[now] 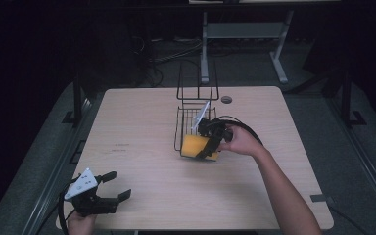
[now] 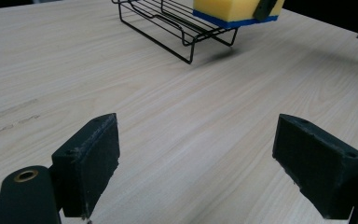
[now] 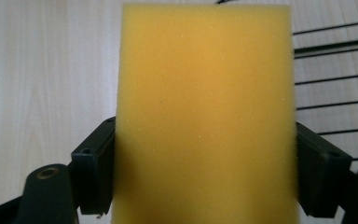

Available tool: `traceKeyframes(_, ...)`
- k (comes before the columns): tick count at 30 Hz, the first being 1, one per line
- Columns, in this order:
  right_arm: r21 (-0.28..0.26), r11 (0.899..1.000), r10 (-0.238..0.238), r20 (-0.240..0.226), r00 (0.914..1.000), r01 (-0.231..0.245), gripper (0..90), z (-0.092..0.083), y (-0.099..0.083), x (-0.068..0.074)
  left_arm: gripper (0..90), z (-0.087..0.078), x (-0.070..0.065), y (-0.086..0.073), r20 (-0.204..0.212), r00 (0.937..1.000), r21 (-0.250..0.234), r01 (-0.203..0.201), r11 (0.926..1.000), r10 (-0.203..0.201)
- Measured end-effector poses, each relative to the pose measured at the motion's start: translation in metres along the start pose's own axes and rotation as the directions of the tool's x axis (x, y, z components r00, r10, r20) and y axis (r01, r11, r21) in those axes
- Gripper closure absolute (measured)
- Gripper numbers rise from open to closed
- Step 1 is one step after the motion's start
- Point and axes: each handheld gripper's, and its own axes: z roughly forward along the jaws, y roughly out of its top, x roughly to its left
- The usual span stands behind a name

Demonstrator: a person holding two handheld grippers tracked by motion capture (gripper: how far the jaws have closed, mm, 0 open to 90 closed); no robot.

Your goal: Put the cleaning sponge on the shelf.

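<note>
High view showed the left gripper [image 1: 113, 185] at seven o'clock on the table [image 1: 142, 122], jaws spread and empty. Toward the centre, the right gripper [image 1: 209, 144] pinched a sponge [image 1: 194, 146] by its two sides at the wire rack's [image 1: 188, 120] near edge. That sponge was a thick yellow block, fine-pored, with a blue bottom layer.

1. High view: dim and grainy; the counter [image 1: 142, 147] is evenly lit from above, while the floor beyond it falls into near-black.
2. Left gripper view: bright and sharp; the wire rack [image 2: 177, 28] casts a soft shadow on the counter beside it.
3. Right gripper view: the sponge [image 3: 205, 116] appears soft-focused and evenly lit, without glare.
</note>
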Motion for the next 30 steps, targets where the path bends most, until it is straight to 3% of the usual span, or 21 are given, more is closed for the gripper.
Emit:
traceKeyframes(9, 0.027, 0.999, 0.028, -0.003, 0.9996, -0.028, 21.5, 0.003, 0.005, -0.014, 14.0, 0.000, 0.001, 0.000, -0.001, 1.0000, -0.001, 0.003, 1.0000, -0.003)
traceKeyframes(14, 0.041, 0.999, 0.017, 0.002, 0.9998, -0.017, 21.5, 0.003, 0.010, -0.019, 14.0, 0.000, 0.001, 0.000, -0.001, 1.0000, -0.001, 0.004, 1.0000, -0.004)
traceKeyframes(17, 0.026, 0.999, 0.032, -0.012, 0.9994, -0.032, 21.5, 0.002, 0.012, -0.024, 14.0, -0.001, 0.001, 0.000, 0.000, 1.0000, 0.000, 0.004, 1.0000, -0.004)
traceKeyframes(20, 0.061, 0.998, 0.030, -0.008, 0.9995, -0.029, 21.5, 0.003, 0.015, -0.029, 14.0, -0.001, 0.002, -0.001, -0.002, 1.0000, -0.002, 0.006, 1.0000, -0.006)
traceKeyframes(25, 0.060, 0.998, 0.037, -0.012, 0.9992, -0.036, 21.5, 0.007, 0.017, -0.038, 14.0, -0.001, 0.002, -0.001, 0.000, 1.0000, -0.002, 0.007, 1.0000, -0.007)
traceKeyframes(30, 0.095, 0.995, 0.044, -0.011, 0.9989, -0.043, 21.5, 0.009, 0.023, -0.048, 14.0, -0.001, 0.002, -0.001, -0.001, 1.0000, -0.002, 0.006, 1.0000, -0.006)
